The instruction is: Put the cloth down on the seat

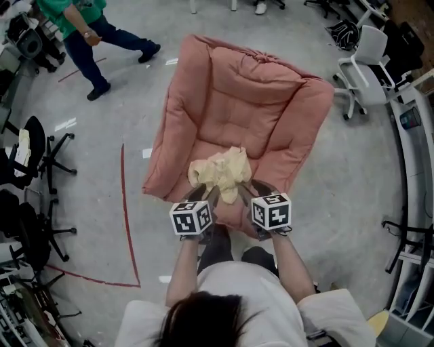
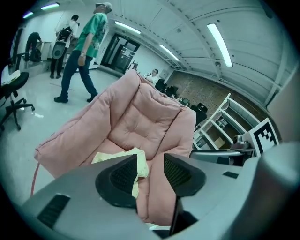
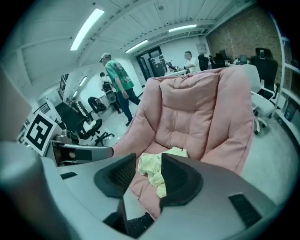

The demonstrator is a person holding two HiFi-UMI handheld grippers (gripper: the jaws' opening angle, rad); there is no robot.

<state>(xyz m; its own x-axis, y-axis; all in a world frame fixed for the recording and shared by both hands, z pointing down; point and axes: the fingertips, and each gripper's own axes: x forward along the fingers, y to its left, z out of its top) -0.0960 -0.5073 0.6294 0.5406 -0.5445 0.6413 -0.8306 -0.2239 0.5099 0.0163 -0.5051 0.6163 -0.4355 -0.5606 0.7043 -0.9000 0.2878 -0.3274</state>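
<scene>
A crumpled pale yellow cloth [image 1: 220, 173] lies on the front of the seat of a pink padded chair [image 1: 251, 101]. My left gripper [image 1: 205, 198] hovers at the seat's front edge, just left of the cloth's near end, and my right gripper [image 1: 254, 194] hovers just to its right. In the left gripper view the jaws [image 2: 150, 160] stand apart, and the cloth [image 2: 115, 156] lies beyond them on the chair [image 2: 145, 117], with no pad pressing on it. In the right gripper view the jaws [image 3: 149, 160] are also parted, with the cloth [image 3: 152, 169] resting on the seat [image 3: 197, 117] past the gap.
A person in a green shirt [image 1: 74, 20] walks at the back left. Black office chairs [image 1: 34, 156] stand at the left and a white one [image 1: 366, 61] at the back right. A red tape line [image 1: 125, 203] runs on the grey floor, and shelving [image 1: 413, 169] lines the right side.
</scene>
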